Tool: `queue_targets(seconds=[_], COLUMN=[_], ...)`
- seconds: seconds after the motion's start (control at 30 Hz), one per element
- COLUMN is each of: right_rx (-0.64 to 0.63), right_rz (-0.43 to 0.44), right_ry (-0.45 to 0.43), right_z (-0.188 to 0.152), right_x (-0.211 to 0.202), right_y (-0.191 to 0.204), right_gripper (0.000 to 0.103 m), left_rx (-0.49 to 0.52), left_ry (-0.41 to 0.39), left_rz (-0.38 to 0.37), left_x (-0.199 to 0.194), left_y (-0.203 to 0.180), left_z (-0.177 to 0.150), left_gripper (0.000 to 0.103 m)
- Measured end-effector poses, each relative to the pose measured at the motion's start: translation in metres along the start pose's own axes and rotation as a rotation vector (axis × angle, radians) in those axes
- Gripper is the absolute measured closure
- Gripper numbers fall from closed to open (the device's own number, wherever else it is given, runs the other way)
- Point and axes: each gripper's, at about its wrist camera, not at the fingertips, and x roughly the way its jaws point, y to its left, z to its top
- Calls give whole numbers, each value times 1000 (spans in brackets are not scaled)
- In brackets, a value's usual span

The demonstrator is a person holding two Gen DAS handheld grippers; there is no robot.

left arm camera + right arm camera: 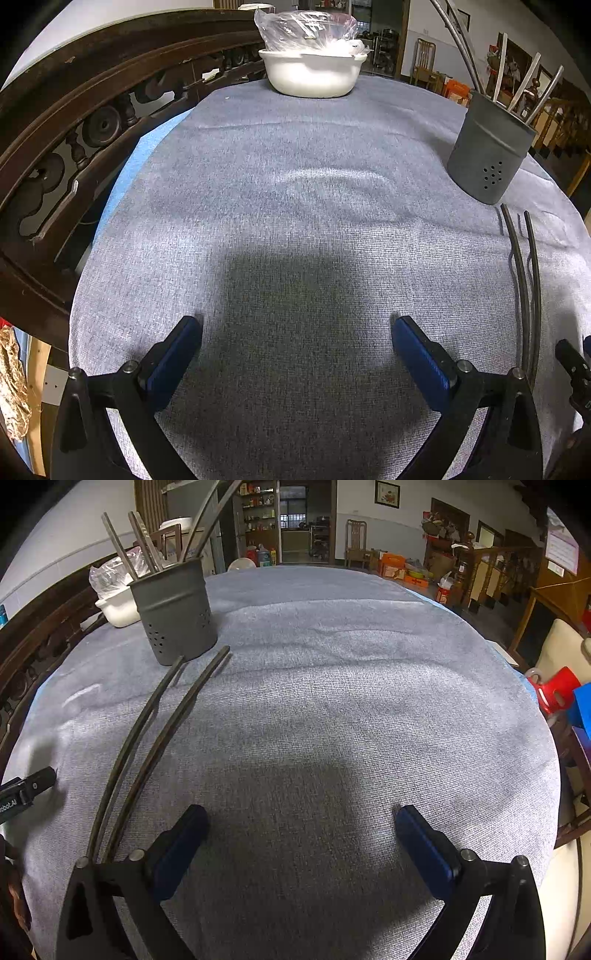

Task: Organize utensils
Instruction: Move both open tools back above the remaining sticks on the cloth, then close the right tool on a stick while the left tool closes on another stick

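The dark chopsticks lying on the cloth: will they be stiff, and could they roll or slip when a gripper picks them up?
The chopsticks look thin and rigid, so probably stiff and light. Lying flat on the woven cloth, they may be hard to get under. Their narrow, smooth-looking shafts could slip or twist between the fingers.

Holder upright toward the far left of the cloth-covered surface, several utensils standing in it and leaning outward. Bowl just behind and left of the holder, a plastic bag in it. Two chopsticks flat on the cloth, side by side, running from just before the holder toward the near edge. Wooden railing along the left side.
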Motion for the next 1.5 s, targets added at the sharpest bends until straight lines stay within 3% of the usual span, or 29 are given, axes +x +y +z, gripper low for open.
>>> queue_targets(seconds=[0.4, 0.5, 0.6, 0.77, 0.83, 0.9, 0.97, 1.03, 1.1, 1.33, 1.5], right_rx=[9, 25, 103, 166, 203, 224, 249, 263, 268, 215, -3], right_rz=[-20, -13, 120, 224, 293, 320, 331, 331, 325, 259, 193], right_ry=[10, 63, 130, 191, 235, 271, 297, 320, 337, 340, 396], right_z=[2, 7, 25, 65, 77, 83, 86, 87, 87, 98, 108], right_x=[1, 2, -6, -6, 6, 17, 28, 37, 46, 58, 66], right_y=[1, 2, -1, 7, 11, 15, 17, 21, 27, 44, 67], right_gripper=[0, 0, 0, 0, 7, 26, 29, 40, 60, 66, 91], left_rx=[4, 4, 5, 3, 3, 3, 3, 4, 4, 4, 4], left_ry=[-1, -3, -3, -3, -3, -3, -4, -4, -4, -4, -4], left_rz=[-9, -10, -10, -7, -7, -8, -7, -8, -7, -7, -8], left_x=[1, 1, 1, 1, 0, 0, 0, 0, 0, 0, 0], left_y=[2, 2, 2, 1, 1, 1, 1, 1, 1, 1, 1], left_z=[1, 0, 0, 0, 0, 0, 0, 0, 0, 0, 0], left_gripper=[0, 0, 0, 0, 0, 0, 0, 0, 0, 0, 0])
